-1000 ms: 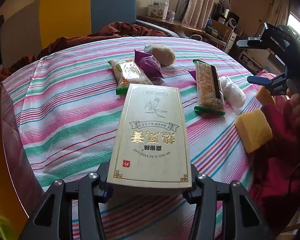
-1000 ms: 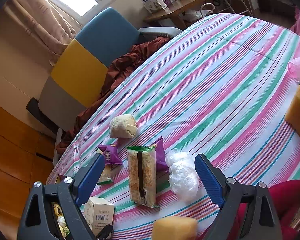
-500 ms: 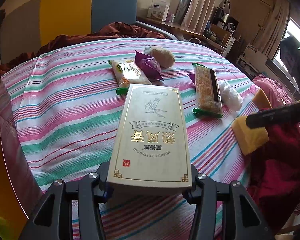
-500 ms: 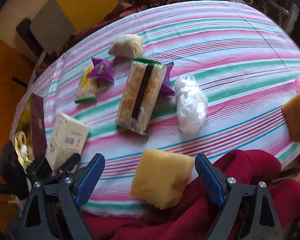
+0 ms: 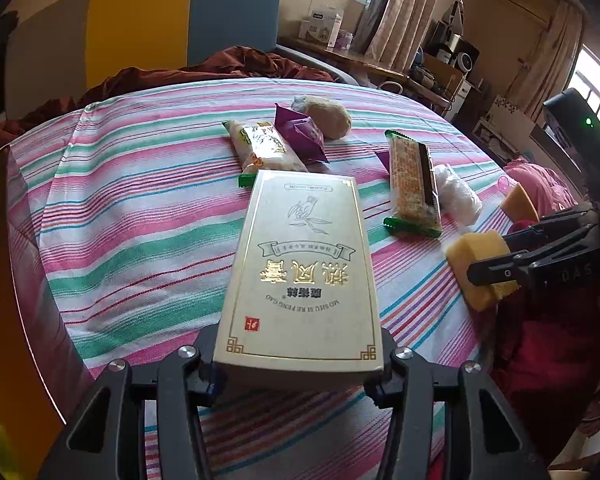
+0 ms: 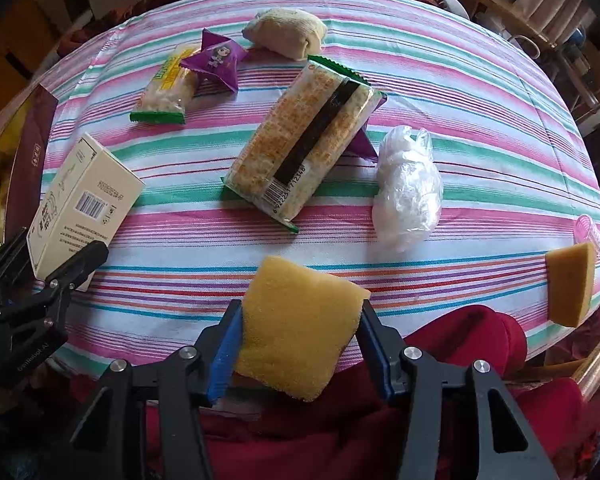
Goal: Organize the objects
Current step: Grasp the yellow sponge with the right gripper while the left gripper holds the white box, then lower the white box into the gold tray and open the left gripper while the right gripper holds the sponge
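Note:
My left gripper [image 5: 296, 380] is shut on a cream tea box [image 5: 300, 264] with gold print, held above the striped tablecloth [image 5: 140, 208]. The box also shows in the right wrist view [image 6: 80, 204]. My right gripper [image 6: 300, 348] is shut on a yellow sponge [image 6: 296, 328] at the table's near edge; that sponge also shows in the left wrist view [image 5: 476, 256]. On the cloth lie a long cracker pack [image 6: 304, 136], a clear plastic bundle [image 6: 408, 192], a green-ended snack pack [image 6: 168, 88], a purple star packet [image 6: 216, 60] and a beige pouch [image 6: 288, 36].
A second yellow sponge [image 6: 568, 284] sits at the table's right edge beside a pink cup [image 6: 588, 232]. Red cloth [image 6: 460, 332] lies below the near edge. A yellow and blue chair [image 5: 180, 24] stands behind the table. A dark box [image 6: 28, 152] stands at the left.
My right gripper swung down to the near edge and closed on the yellow sponge. My left gripper still holds the tea box in the same place.

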`<state>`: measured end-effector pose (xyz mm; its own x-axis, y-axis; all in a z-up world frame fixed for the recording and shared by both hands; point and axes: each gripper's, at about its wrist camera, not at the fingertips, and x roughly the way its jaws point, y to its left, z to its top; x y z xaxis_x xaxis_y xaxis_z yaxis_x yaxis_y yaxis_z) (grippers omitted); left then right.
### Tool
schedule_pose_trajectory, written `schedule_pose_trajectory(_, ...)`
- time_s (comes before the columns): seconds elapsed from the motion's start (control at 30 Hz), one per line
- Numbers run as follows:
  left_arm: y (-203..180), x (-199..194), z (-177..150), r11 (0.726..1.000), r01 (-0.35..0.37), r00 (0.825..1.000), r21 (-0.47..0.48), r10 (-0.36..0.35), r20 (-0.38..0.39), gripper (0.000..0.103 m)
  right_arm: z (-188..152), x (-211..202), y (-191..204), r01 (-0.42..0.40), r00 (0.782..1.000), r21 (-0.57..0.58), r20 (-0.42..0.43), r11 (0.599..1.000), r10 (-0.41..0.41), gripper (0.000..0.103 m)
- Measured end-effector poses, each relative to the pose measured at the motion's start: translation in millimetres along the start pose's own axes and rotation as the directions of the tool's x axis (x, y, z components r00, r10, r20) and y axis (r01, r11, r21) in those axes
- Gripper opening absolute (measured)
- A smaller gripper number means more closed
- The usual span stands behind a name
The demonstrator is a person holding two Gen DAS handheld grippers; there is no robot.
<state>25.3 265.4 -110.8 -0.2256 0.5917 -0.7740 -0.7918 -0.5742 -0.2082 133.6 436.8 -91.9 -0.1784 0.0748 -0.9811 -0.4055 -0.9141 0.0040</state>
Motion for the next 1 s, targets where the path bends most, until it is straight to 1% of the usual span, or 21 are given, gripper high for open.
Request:
schedule_pose_trajectory(0.13,-1,-7,-1,1.000,0.009,1.000,-0.021,-0.009,-0.001,0.052,-3,-2,-3,-0.004,1.000,-0.002,0.011,1.000,0.004,0.056)
schedule_pose_trajectory(0.23,-4,-14,-4,1.000,0.009,1.000,-0.014,-0.009,0.003,0.052,-1,-4,-6,-0.010,1.000,-0.001,0.015,1.000,0.010,0.056)
schedule_pose_trajectory(0.37,-9,-29,-4,1.000,0.028,0.999,-0.001,-0.028,0.025,0.052,-6,-9,-11,-0.012,0.999,0.001,0.030,1.000,0.012,0.056)
schedule_pose_trajectory(0.43,-9,-46,-1,0.999,0.043,0.998,-0.004,-0.042,0.056,0.052,-7,-12,-15,-0.013,0.999,0.008,0.043,1.000,0.012,0.056)
schedule_pose_trajectory(0.5,-4,-67,4,0.999,0.043,0.994,-0.018,-0.041,0.100,0.052,-6,-15,-20,-0.018,0.999,0.011,0.051,1.000,0.018,0.056)
schedule_pose_trajectory(0.6,23,-99,14,0.994,0.038,0.987,-0.105,-0.021,0.159,0.052,-6,-17,-22,-0.027,0.998,0.013,0.055,1.000,0.026,0.056)
schedule_pose_trajectory(0.7,66,-127,20,0.973,0.006,0.978,-0.231,0.043,0.203,0.052,-6,-21,-27,-0.036,0.997,0.019,0.064,0.999,0.035,0.056)
schedule_pose_trajectory(0.8,113,-149,21,0.938,-0.045,0.969,-0.345,0.125,0.212,0.052,-9,-23,-24,-0.045,0.997,0.027,0.070,0.999,0.043,0.056)
schedule_pose_trajectory(0.87,144,-157,18,0.908,-0.077,0.964,-0.411,0.173,0.200,0.052,-10,-23,-23,-0.050,0.996,0.030,0.072,0.998,0.047,0.056)
schedule_pose_trajectory(0.9,161,-160,16,0.889,-0.096,0.962,-0.449,0.198,0.186,0.052,-11,-25,-23,-0.049,0.996,0.031,0.072,0.998,0.047,0.056)
schedule_pose_trajectory(1.0,202,-158,8,0.832,-0.125,0.963,-0.540,0.233,0.137,0.052,-13,-27,-25,-0.049,0.996,0.034,0.072,0.998,0.046,0.056)
